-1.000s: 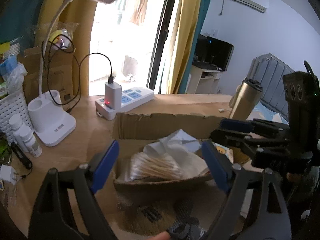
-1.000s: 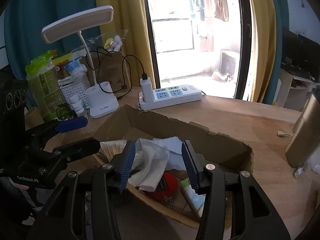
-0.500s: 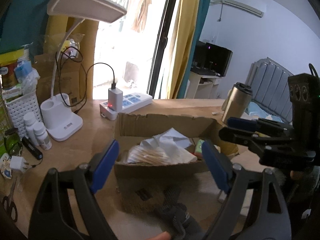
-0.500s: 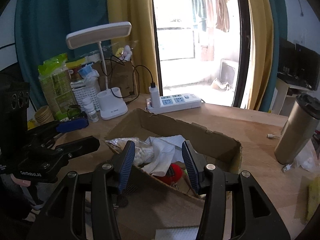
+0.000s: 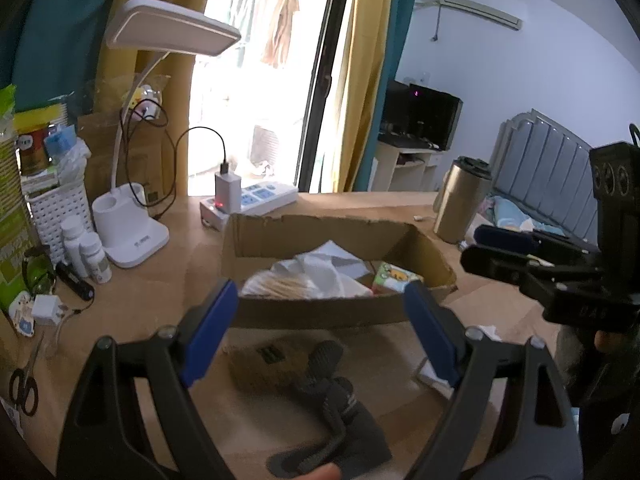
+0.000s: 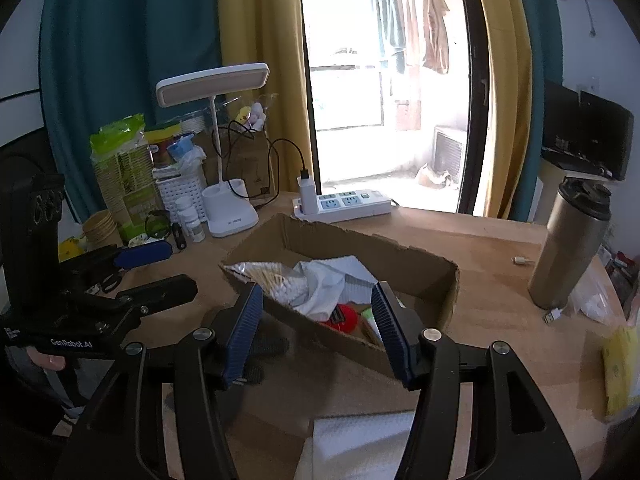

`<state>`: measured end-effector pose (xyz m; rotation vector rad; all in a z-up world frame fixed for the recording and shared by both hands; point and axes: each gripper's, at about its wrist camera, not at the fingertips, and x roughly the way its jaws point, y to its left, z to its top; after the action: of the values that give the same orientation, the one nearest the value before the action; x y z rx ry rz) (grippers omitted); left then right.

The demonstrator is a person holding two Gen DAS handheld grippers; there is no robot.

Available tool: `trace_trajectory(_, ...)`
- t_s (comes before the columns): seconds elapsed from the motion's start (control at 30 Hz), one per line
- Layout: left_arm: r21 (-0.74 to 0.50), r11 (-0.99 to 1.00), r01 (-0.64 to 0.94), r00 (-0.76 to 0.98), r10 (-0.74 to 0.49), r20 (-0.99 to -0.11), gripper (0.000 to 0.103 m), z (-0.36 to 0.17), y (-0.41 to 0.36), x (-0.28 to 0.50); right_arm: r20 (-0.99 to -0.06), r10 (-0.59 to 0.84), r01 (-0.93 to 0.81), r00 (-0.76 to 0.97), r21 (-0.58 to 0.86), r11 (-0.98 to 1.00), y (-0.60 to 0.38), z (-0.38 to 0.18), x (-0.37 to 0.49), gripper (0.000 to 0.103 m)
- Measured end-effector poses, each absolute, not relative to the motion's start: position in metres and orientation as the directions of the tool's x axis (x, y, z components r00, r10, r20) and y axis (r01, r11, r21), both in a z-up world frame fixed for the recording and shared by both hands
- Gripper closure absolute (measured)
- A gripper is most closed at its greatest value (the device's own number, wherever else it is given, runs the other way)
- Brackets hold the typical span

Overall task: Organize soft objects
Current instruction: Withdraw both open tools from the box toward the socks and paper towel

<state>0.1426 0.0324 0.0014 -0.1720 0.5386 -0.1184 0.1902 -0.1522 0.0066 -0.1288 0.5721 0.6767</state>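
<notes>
An open cardboard box [image 5: 328, 226] [image 6: 360, 244] stands on the wooden desk. It holds a crumpled white cloth [image 5: 320, 268] [image 6: 324, 284], a bag of cotton swabs [image 5: 272, 284] [image 6: 272, 280] and small packets. In front of the box lies a dark grey glove [image 5: 332, 400] [image 6: 264, 348]. A white paper towel [image 6: 360, 444] lies under the right gripper. My left gripper [image 5: 320, 300] is open wide and empty, hovering before the box's near wall. My right gripper [image 6: 317, 296] hovers at the box's near corner. Its jaws are opening, with nothing held between them.
A white desk lamp [image 5: 132, 236] [image 6: 232, 220], small bottles and a basket crowd the left. A power strip [image 6: 344, 204] lies behind the box. A steel flask [image 6: 568, 248] stands right, with a yellow sponge [image 6: 618, 372] near the edge. Scissors [image 5: 22, 388] lie at near left.
Both grippers have drawn back from the box and risen slightly, so the box looks smaller and farther. The right jaws stand wider than before.
</notes>
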Motion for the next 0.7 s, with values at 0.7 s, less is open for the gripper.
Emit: trace_trajectory(0.7,-0.213,0.976,0.048,0.767,-0.173,-0.618,0.016,-0.048,0.011,0.121,-0.622,0.484,-0.565,0.615,0.08,0.821,-0.192,-0.042,0.173,0.043)
